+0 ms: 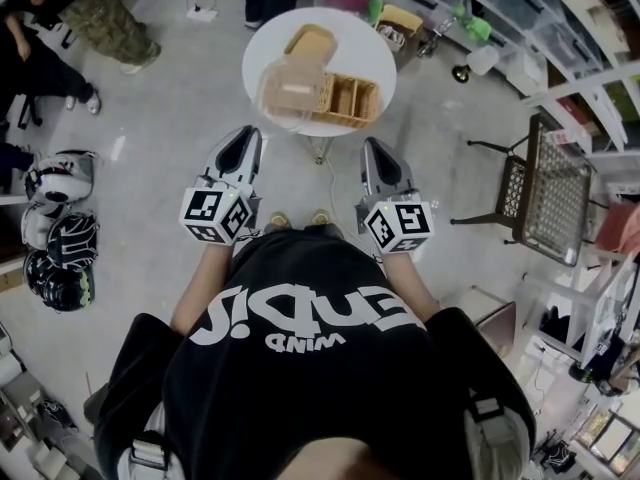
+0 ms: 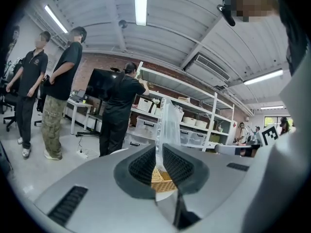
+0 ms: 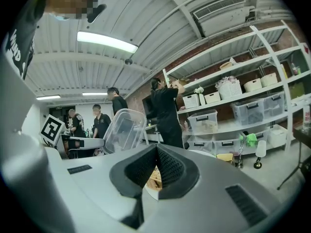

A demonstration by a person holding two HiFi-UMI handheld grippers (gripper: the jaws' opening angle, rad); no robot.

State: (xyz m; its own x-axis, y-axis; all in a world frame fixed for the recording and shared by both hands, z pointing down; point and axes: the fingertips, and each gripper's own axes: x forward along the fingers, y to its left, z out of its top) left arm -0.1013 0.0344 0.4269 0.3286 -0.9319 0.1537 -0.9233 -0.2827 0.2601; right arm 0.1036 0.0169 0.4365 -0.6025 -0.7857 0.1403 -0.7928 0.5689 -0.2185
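Observation:
A round white table (image 1: 268, 40) stands ahead of me. On it are a wicker basket (image 1: 352, 100) with compartments, a clear plastic container (image 1: 292, 88) with its lid raised, and a small wicker tray (image 1: 310, 40). My left gripper (image 1: 246, 134) hangs in the air short of the table's near edge, with its jaws together and nothing between them. My right gripper (image 1: 370, 147) is level with it, also shut and empty. In the left gripper view, the clear container (image 2: 168, 123) and the basket (image 2: 163, 179) show past the left gripper (image 2: 159, 150). In the right gripper view, the container (image 3: 122, 128) rises left of the right gripper (image 3: 156, 149).
A metal mesh chair (image 1: 546, 182) stands to the right. Several helmets (image 1: 60, 238) lie on the floor at the left. People stand at the far left (image 1: 100, 13) and behind the table (image 2: 116, 110). Shelves with storage bins (image 3: 216, 120) line the far wall.

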